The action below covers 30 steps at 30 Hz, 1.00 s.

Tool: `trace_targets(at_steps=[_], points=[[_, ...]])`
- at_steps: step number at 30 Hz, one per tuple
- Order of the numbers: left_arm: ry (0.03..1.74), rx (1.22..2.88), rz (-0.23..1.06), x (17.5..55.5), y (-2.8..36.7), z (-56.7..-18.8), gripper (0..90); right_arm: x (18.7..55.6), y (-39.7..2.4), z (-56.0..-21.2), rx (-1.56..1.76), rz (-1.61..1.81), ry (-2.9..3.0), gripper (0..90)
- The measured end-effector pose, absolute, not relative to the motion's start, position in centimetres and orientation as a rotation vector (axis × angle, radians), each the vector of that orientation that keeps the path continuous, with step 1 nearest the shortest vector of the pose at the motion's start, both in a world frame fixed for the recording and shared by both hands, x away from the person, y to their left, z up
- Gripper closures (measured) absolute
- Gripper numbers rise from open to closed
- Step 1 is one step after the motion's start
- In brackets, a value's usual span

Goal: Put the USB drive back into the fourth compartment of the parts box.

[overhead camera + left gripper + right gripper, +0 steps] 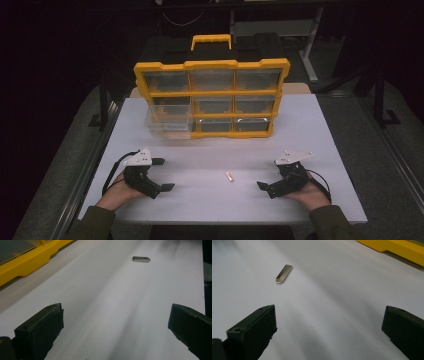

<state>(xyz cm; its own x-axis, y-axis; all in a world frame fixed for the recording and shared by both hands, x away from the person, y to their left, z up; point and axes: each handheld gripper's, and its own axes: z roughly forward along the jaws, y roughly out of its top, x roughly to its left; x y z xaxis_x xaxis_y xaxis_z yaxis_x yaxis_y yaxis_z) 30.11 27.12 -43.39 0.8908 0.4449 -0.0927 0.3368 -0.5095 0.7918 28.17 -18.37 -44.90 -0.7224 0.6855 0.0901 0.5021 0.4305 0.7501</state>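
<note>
The right gripper view shows the metal stick's (pixel 284 273) holed end; both hand-held grippers (pixel 165 174) (pixel 268 173) gape wide over the white surface (pixel 300 130) in a dark room.

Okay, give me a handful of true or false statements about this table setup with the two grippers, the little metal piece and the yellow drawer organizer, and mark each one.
1. The small metal piece lies flat on the white table between the two grippers. True.
2. The right gripper is clamped on the metal piece. False: its jaws stand wide open with nothing between them.
3. The left gripper is open and holds nothing. True.
4. The yellow organizer lies flat on its back. False: it stands upright at the far side of the table.
5. One clear drawer at the organizer's lower left sticks out. True.
</note>
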Motion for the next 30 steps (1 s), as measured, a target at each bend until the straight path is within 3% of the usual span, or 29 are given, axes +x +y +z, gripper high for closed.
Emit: trace_targets(at_steps=[30], points=[[0.539, 2.153, 0.131, 29.7, 27.0, -43.3, 0.0, 28.7, -17.1, -43.8, 0.998, 1.169, 2.510, 0.0]])
